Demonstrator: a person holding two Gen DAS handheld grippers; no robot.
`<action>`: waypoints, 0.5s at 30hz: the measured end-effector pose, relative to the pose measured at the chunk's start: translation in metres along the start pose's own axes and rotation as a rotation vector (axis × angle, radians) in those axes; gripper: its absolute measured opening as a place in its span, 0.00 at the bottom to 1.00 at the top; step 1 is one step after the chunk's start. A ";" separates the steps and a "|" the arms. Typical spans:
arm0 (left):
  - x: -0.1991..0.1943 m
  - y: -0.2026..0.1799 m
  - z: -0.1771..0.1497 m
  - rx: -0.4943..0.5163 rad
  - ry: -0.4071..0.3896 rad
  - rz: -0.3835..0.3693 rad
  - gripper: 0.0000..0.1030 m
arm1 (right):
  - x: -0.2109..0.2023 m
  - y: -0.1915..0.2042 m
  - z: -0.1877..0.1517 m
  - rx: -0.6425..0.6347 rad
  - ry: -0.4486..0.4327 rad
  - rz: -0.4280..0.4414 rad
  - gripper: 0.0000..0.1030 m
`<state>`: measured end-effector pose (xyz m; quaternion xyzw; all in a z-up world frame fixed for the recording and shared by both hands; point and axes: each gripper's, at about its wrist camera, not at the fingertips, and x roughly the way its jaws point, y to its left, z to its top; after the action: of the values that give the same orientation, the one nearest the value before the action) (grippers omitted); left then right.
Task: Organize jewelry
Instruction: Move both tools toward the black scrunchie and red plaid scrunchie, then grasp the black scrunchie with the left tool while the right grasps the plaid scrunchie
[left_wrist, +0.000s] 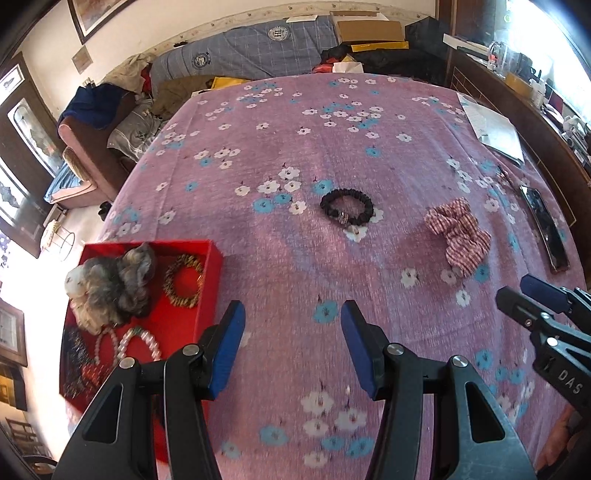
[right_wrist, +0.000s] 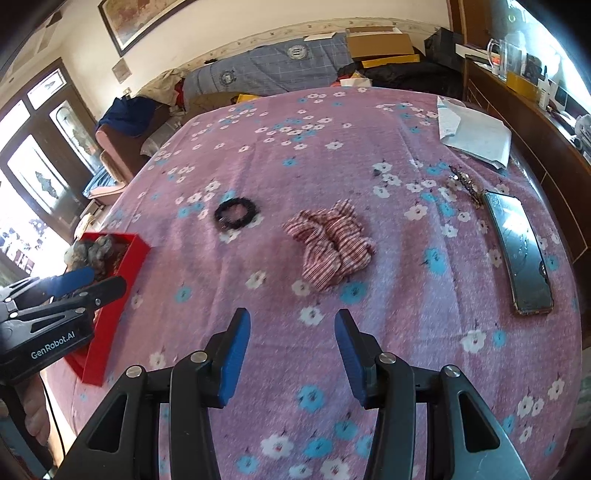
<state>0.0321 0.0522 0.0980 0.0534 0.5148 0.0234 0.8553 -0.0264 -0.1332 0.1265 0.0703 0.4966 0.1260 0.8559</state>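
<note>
A: Black beaded bracelet lying flat on the pink floral tablecloth, ahead of the left gripper and well apart from its blue pads.

B: Striped red-and-white scrunchie just to the right of that bracelet, straight ahead of the right gripper, not touching it.

A: Red box at the table's left edge, beside the left gripper's left finger. Inside: a furry grey-and-white scrunchie, a gold-brown beaded bracelet, a pale pink bead bracelet, something dark and sparkly at the near corner.

B: Any writing?

A: "GenRobot.AI" in white on the left gripper's body, read from the right wrist view. "DAS" on the right gripper's body, read from the left wrist view; rest cut off.

B: Jaw state?

A: Both spread wide, nothing between the pads.

B: Farther right: a phone with a cracked screen lying face up, a small glittery piece just beyond its far end, folded white papers near the far right corner.
</note>
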 end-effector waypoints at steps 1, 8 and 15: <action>0.005 0.001 0.005 -0.003 -0.005 -0.004 0.51 | 0.003 -0.003 0.004 0.006 -0.001 -0.006 0.50; 0.058 0.015 0.053 -0.039 0.002 -0.032 0.51 | 0.024 -0.029 0.028 0.058 -0.018 -0.034 0.51; 0.095 0.003 0.081 -0.027 0.026 -0.108 0.51 | 0.038 -0.042 0.044 0.099 -0.030 0.007 0.58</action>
<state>0.1478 0.0592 0.0524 0.0137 0.5278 -0.0151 0.8491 0.0359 -0.1623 0.1060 0.1163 0.4893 0.1031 0.8582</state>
